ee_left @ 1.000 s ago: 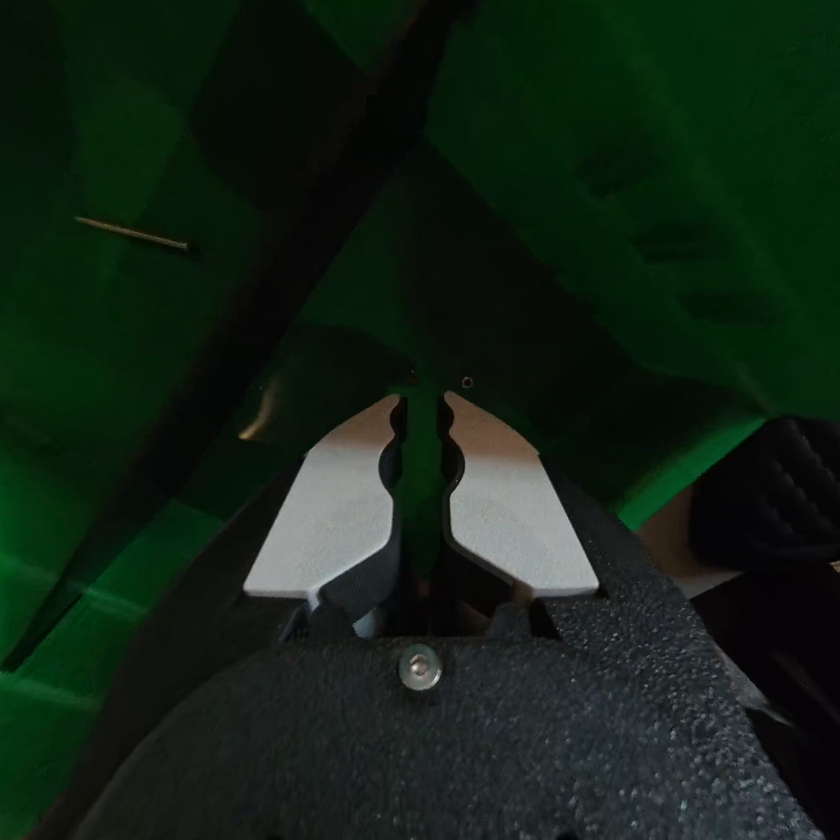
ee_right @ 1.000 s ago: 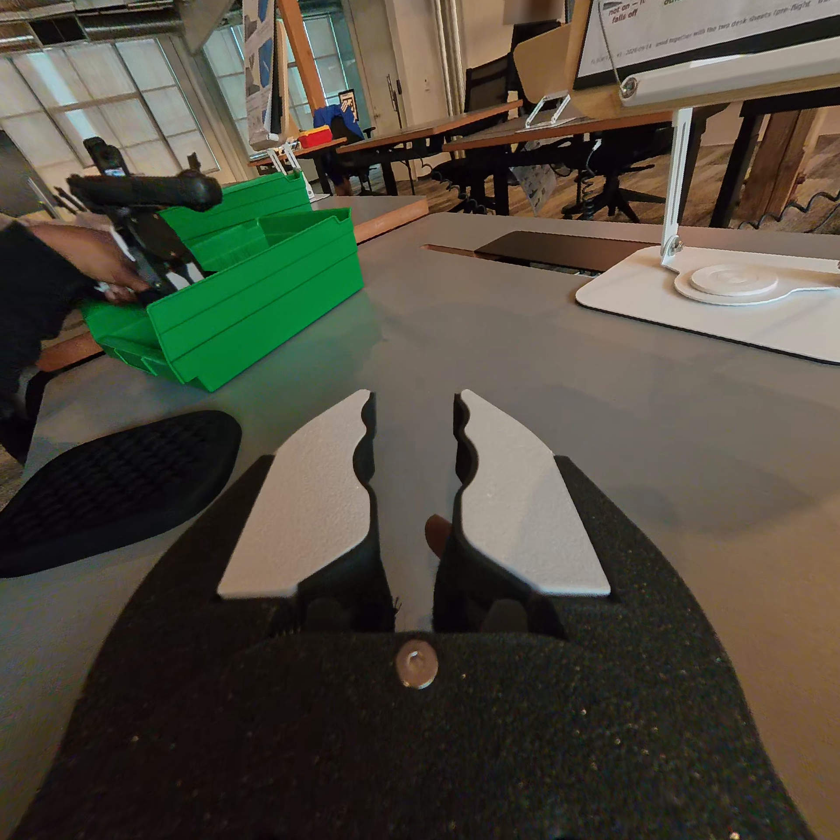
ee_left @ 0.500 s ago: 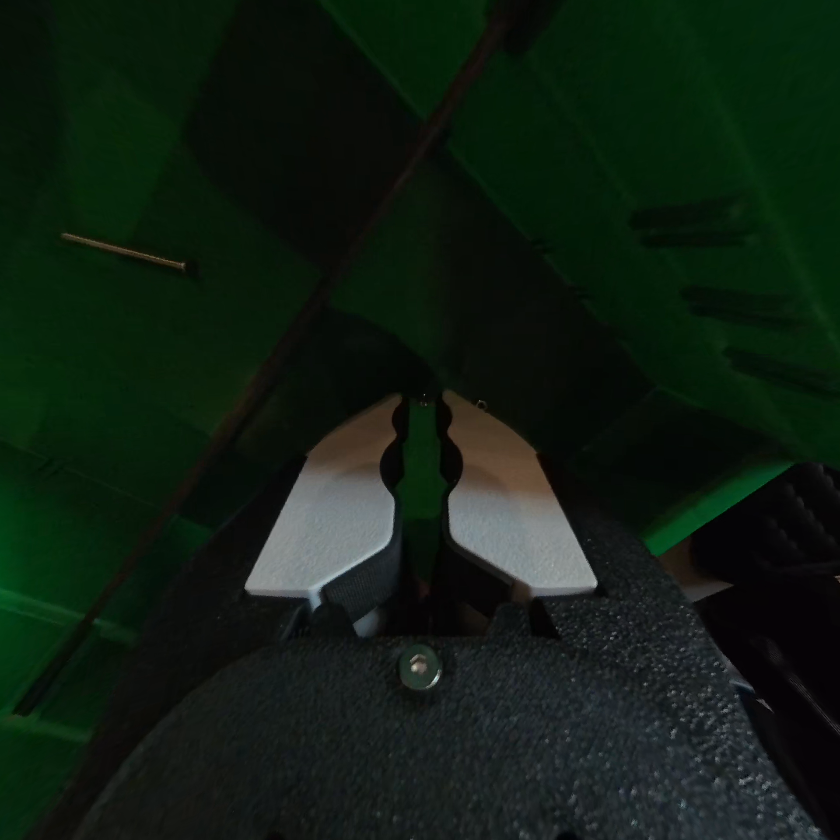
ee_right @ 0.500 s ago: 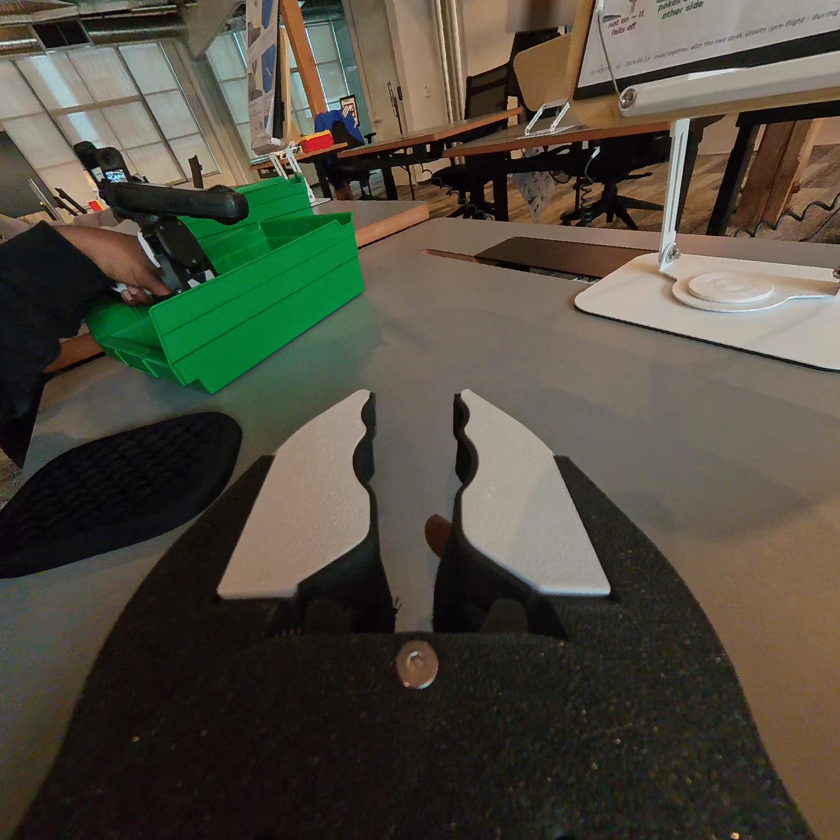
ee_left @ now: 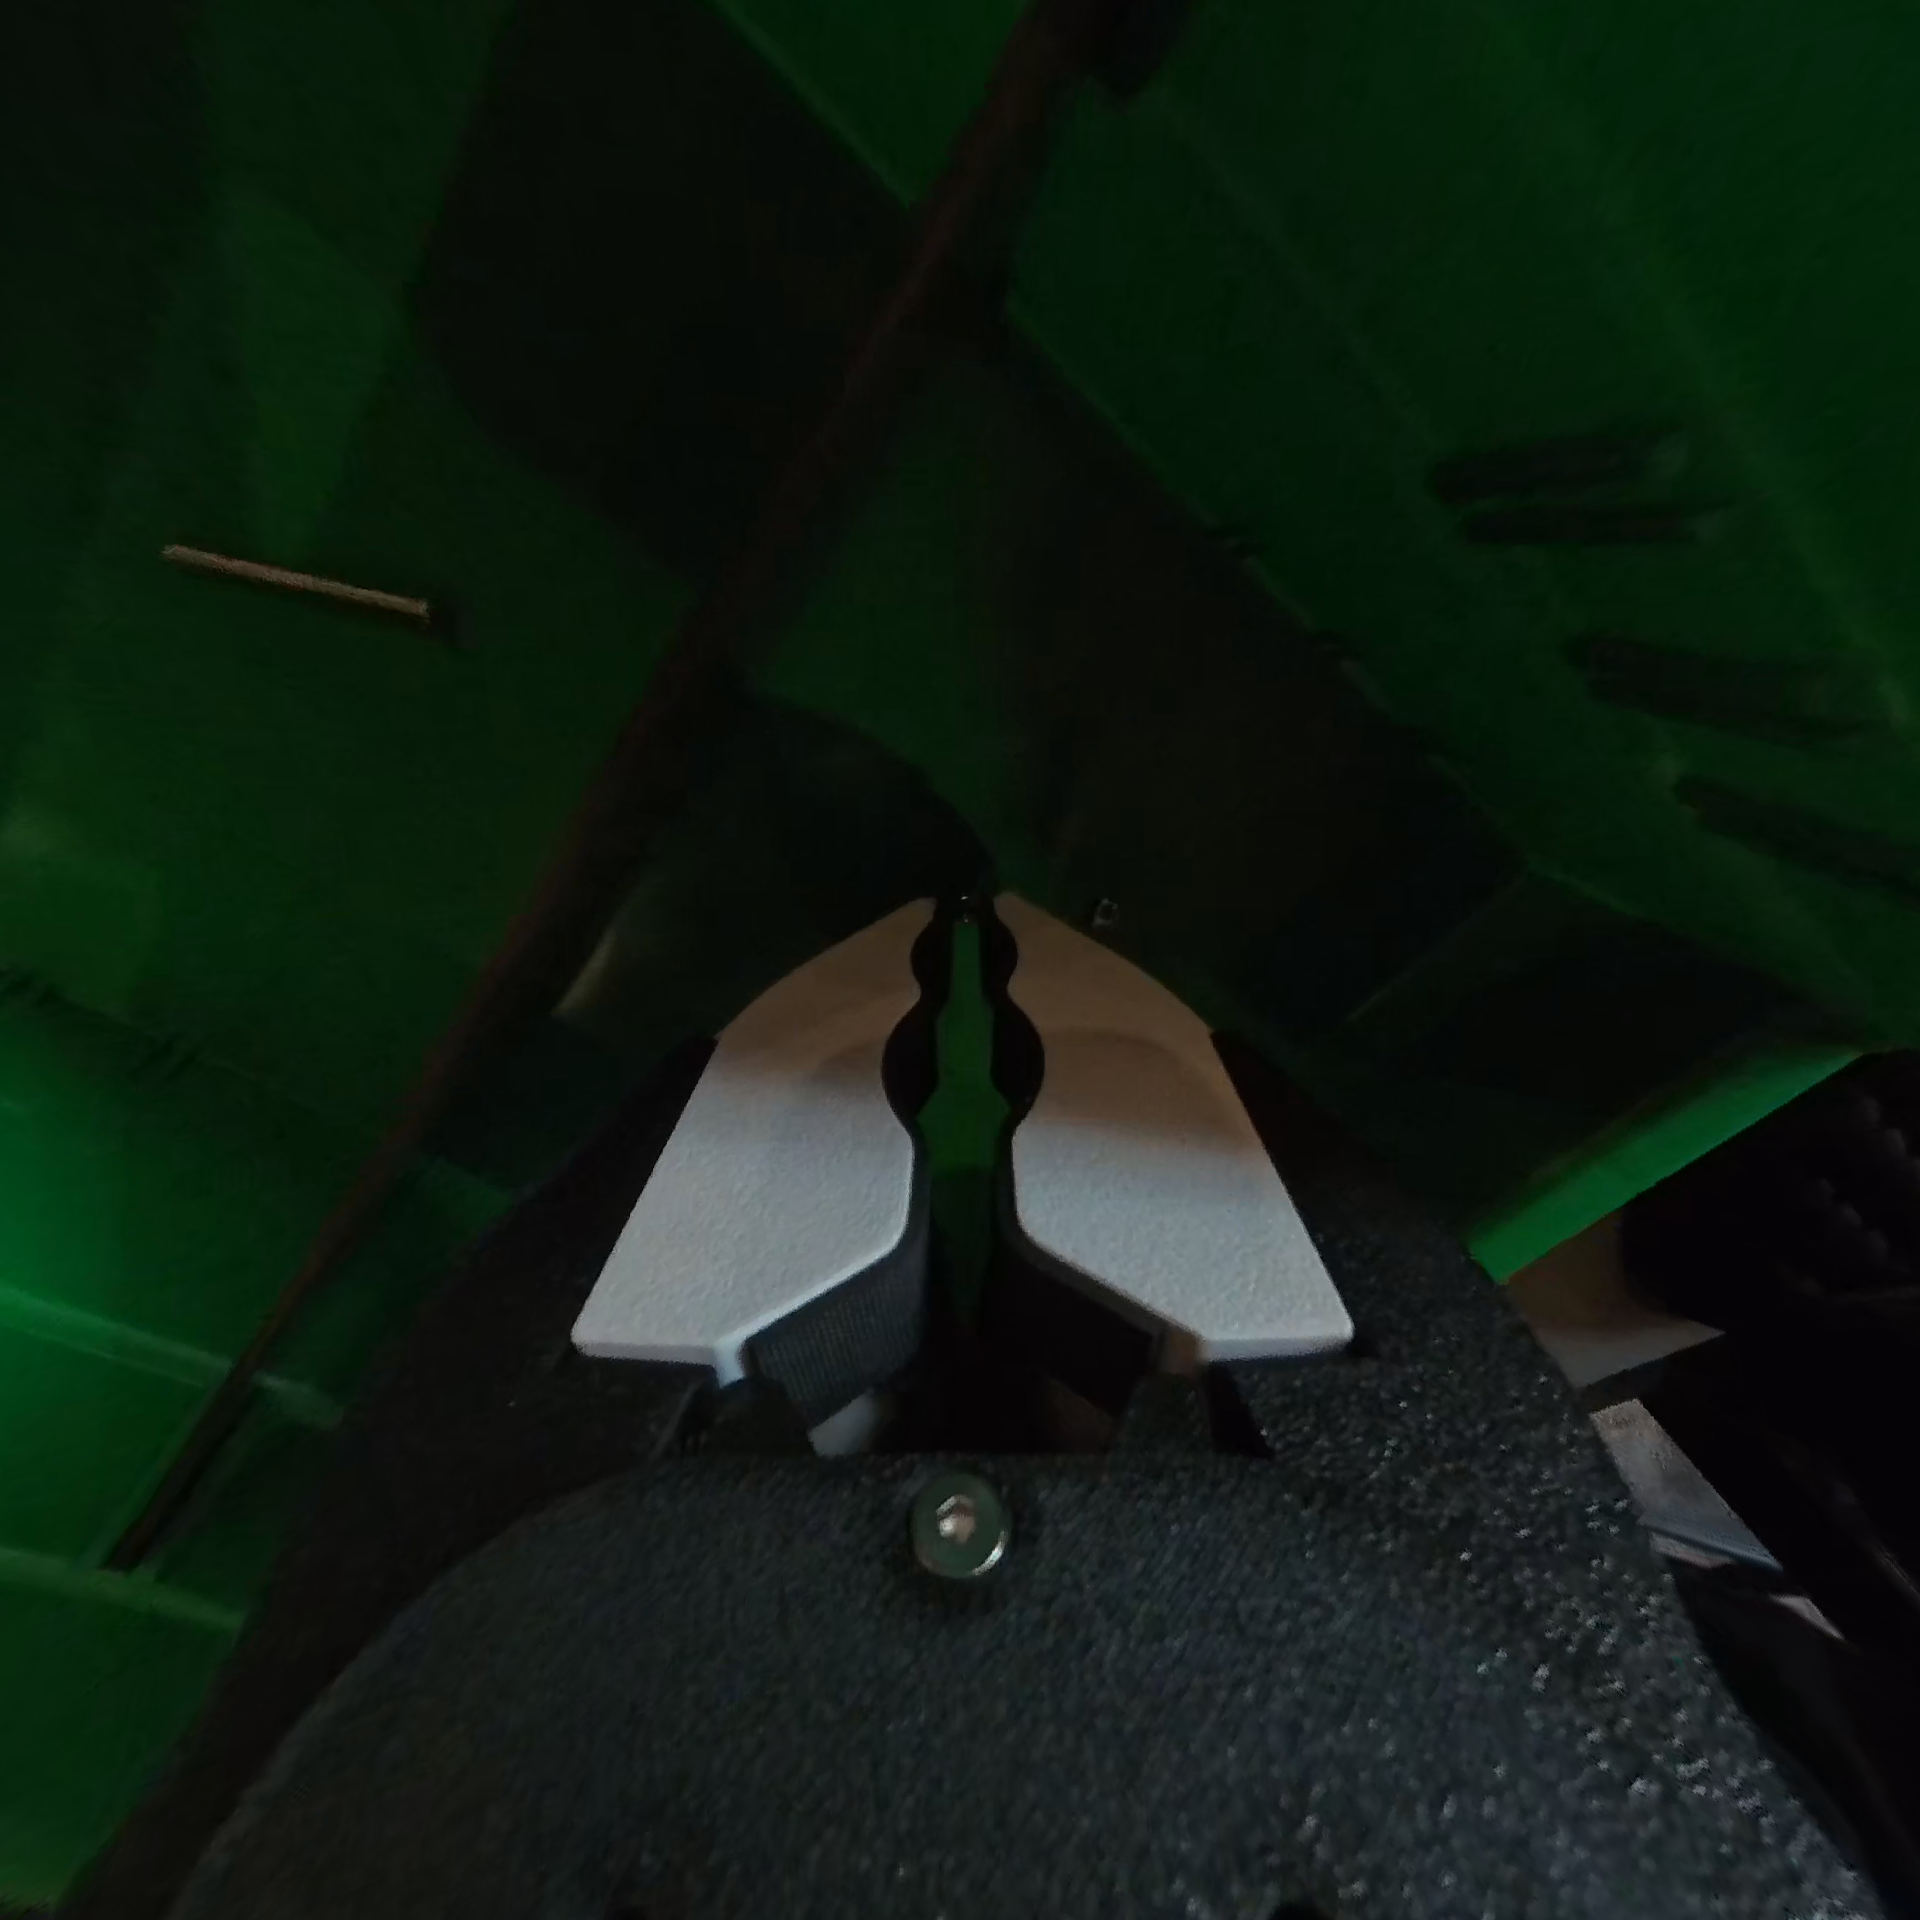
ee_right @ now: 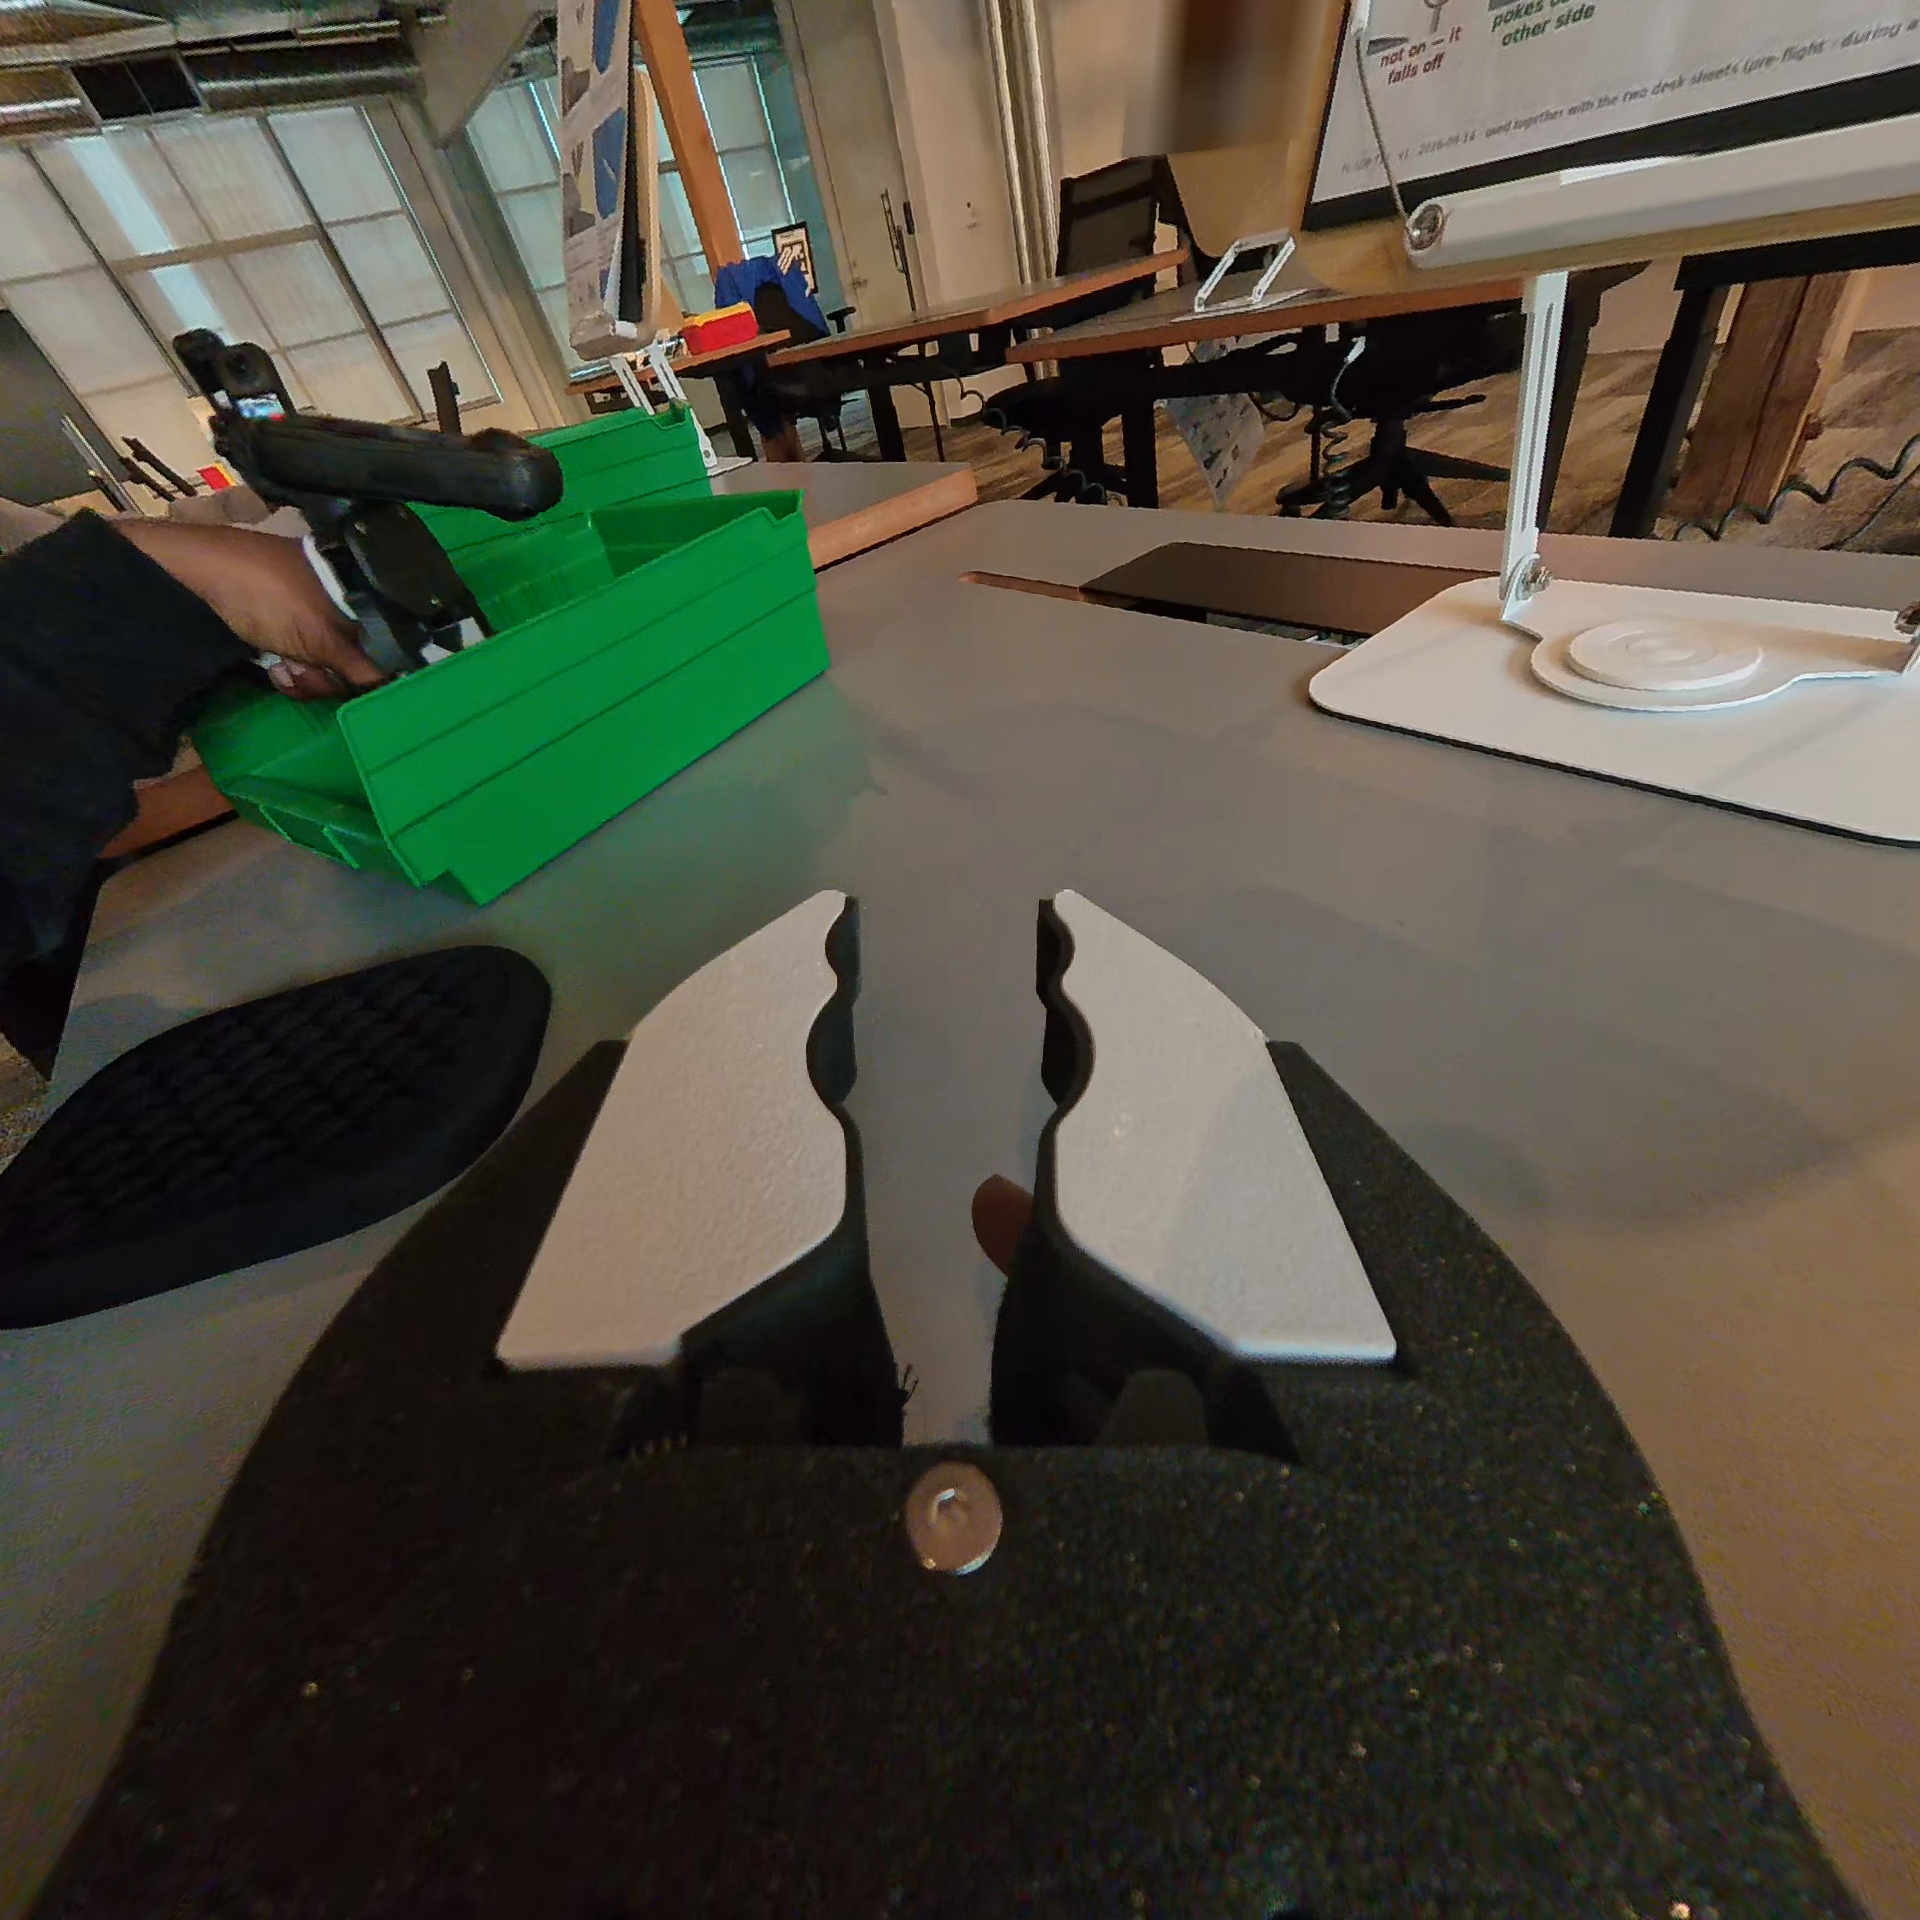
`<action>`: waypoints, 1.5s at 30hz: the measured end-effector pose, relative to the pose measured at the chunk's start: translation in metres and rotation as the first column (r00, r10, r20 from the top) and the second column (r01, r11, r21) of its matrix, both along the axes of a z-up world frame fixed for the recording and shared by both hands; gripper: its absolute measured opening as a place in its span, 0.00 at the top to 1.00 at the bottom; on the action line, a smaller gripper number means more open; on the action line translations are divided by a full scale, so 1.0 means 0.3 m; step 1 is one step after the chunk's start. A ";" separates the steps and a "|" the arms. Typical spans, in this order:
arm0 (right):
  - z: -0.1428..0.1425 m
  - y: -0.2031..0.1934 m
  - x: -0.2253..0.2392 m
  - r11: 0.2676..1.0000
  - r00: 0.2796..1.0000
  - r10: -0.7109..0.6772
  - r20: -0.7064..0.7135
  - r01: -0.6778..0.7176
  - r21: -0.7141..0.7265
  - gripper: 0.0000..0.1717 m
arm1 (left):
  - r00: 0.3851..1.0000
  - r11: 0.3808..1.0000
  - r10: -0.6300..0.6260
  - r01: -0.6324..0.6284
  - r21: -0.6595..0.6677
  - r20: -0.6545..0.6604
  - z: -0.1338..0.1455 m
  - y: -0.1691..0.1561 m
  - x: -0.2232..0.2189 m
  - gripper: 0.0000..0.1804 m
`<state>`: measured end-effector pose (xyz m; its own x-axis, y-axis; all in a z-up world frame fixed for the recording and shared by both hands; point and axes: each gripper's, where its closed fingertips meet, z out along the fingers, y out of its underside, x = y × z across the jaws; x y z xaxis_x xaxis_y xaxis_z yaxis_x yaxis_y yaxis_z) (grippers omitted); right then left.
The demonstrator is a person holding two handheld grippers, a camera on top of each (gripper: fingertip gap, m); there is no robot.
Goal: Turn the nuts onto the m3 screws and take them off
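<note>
In the left wrist view my left gripper (ee_left: 966, 909) is down inside a dark green bin (ee_left: 1351, 312). Its fingertips are closed on a tiny shiny nut (ee_left: 965, 907) lying on the bin floor. A second small nut (ee_left: 1107, 912) lies just right of the tips. A long thin screw (ee_left: 296, 585) lies on the floor at the far left. The right wrist view shows the left gripper (ee_right: 416, 613) reaching into the green bin (ee_right: 582, 717), held by a hand; its fingers are hidden there. My right gripper (ee_right: 948, 914) is open and empty above the grey table (ee_right: 1143, 831).
A black mesh pad (ee_right: 260, 1122) lies on the table at the left, in front of the bin. A white lamp base (ee_right: 1621, 675) stands at the back right. A dark inset panel (ee_right: 1278, 587) sits at the table's far edge. Spacing between my two grippers at the tips: around 40 centimeters. From my right tips it is roughly 35 centimeters to the white lamp base (ee_right: 1621, 675); from my left, 55 centimeters.
The left jaws have narrowed from a clear gap to closing on the small nut at their tips, and the gripper has shifted slightly inside the bin. The right gripper has stayed still and open.
</note>
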<state>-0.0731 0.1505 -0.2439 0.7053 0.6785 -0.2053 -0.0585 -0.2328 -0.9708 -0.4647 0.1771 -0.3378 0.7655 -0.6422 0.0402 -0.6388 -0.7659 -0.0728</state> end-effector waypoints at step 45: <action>0.005 0.006 0.026 1.000 1.000 -0.026 -0.010 0.026 -0.002 0.82 | 0.660 0.672 -0.741 0.732 0.113 0.127 0.001 -0.341 1.080 0.91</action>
<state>-0.0651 0.1525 -0.2423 0.7206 0.6598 -0.2131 -0.0739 -0.2325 -0.9698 -0.1407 0.0748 -0.3373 0.0281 -0.9976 0.0639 -0.9700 -0.0426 -0.2392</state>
